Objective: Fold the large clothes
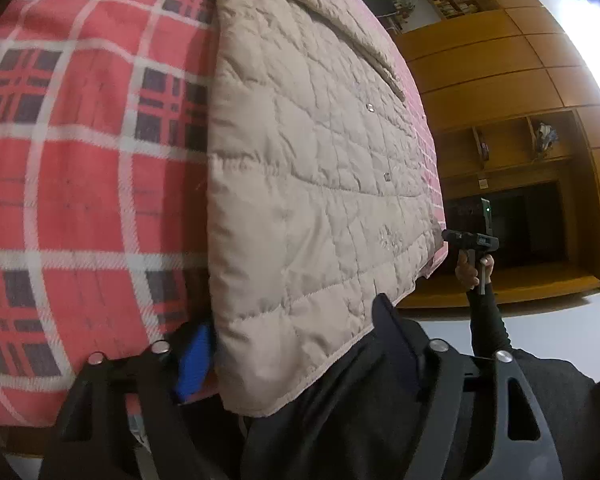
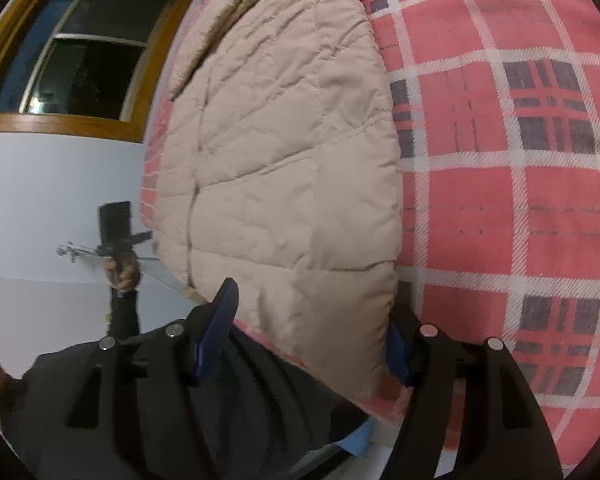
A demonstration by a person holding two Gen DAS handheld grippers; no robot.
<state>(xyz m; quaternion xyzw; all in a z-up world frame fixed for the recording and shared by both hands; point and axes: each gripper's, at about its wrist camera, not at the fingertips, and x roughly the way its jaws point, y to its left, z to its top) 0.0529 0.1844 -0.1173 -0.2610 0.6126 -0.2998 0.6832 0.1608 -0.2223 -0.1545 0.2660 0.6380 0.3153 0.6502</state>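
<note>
Nothing readable here, honestly. The beige quilted coat (image 1: 320,184) has a small pale embroidered mark near its hem, but it's too blurry to tell if it's letters or just a pattern. The book spines on the far shelf (image 1: 454,0) are way too tiny to make out. The red plaid blanket (image 2: 520,200) carries only its checks, no wording.

Red plaid blanket (image 1: 80,184) covers the bed; wooden wall cabinets (image 1: 500,80) and a dark wood-framed window (image 2: 80,60) behind.
</note>
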